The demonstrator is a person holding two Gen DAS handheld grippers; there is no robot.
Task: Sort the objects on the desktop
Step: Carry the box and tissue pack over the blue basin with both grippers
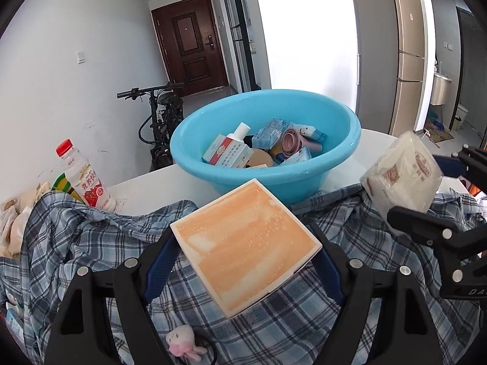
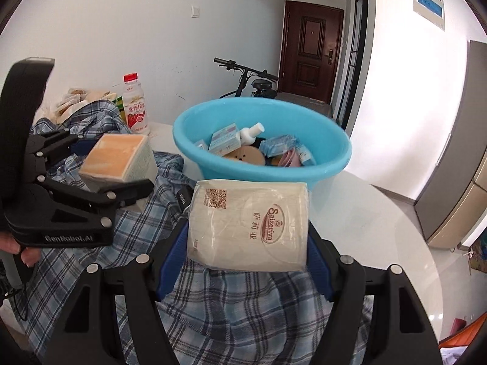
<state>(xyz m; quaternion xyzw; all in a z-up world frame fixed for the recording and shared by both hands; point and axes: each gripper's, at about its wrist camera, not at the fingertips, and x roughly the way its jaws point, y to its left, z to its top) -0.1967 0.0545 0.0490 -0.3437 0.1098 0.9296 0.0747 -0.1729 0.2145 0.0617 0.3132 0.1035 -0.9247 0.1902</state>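
Orange box (image 1: pixel 245 248) between left jaws.

I see a bicycle (image 1: pixel 158 112) against the wall, brown door (image 1: pixel 190 44) down the hall, light switch (image 1: pixel 80 57), fridge (image 1: pixel 408 51) far right.

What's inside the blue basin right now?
The blue basin holds small cartons, a white-capped bottle, blue packets, a pink cup and a tan round item. Anything beneath that pile, and the basin's bottom, is covered.
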